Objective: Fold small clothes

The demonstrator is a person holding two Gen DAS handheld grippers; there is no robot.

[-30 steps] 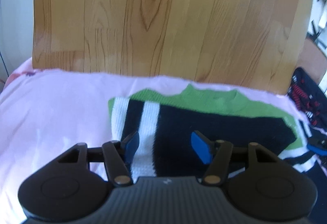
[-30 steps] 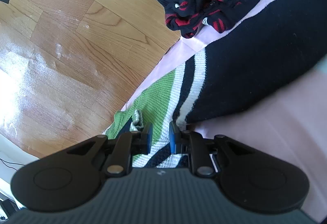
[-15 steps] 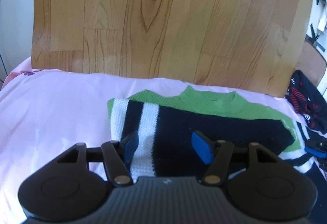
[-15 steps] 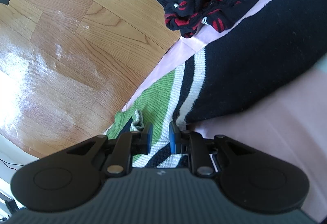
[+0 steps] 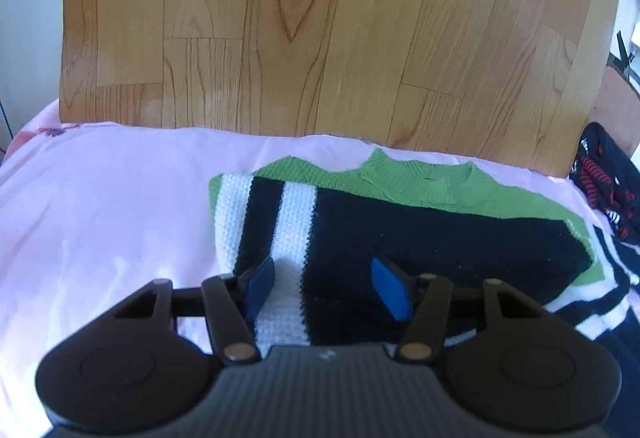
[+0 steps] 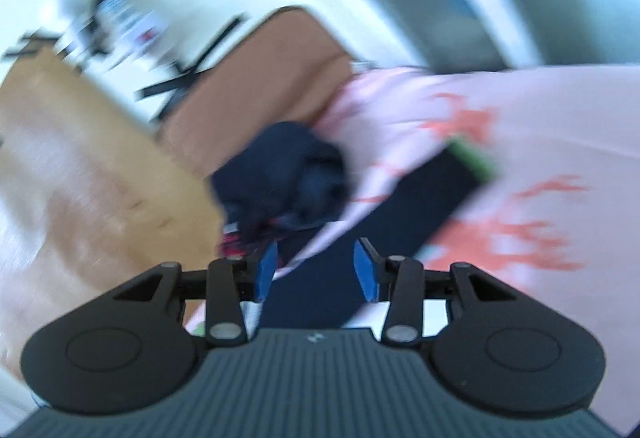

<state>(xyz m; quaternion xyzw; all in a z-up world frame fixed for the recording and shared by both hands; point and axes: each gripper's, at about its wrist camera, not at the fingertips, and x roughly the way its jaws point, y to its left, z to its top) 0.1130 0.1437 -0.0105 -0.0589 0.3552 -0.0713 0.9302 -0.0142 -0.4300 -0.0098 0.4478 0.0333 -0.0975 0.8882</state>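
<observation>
A green, black and white striped knit sweater (image 5: pixel 420 230) lies folded on the pink sheet (image 5: pixel 100 218). My left gripper (image 5: pixel 325 288) hovers just above its near edge; its jaws are closing slightly, and the blue pads (image 5: pixel 260 284) pinch nothing. The right wrist view is blurred by motion. There my right gripper (image 6: pixel 316 270) has its jaws opening with nothing held between them. Ahead of it the sweater's black sleeve (image 6: pixel 420 206) with a green cuff (image 6: pixel 474 158) stretches across the sheet.
A crumpled dark blue and red garment (image 6: pixel 288 182) lies at the bed's edge, also at the far right of the left wrist view as the dark pile (image 5: pixel 604 178). Wooden floor (image 5: pixel 320 38) lies beyond the bed. A brown cushion (image 6: pixel 260 78) stands behind the pile.
My right gripper, nearly shut on the sweater's striped edge before, has opened, let go and swung away fast toward the sleeve and the dark pile. The left gripper has barely moved.
</observation>
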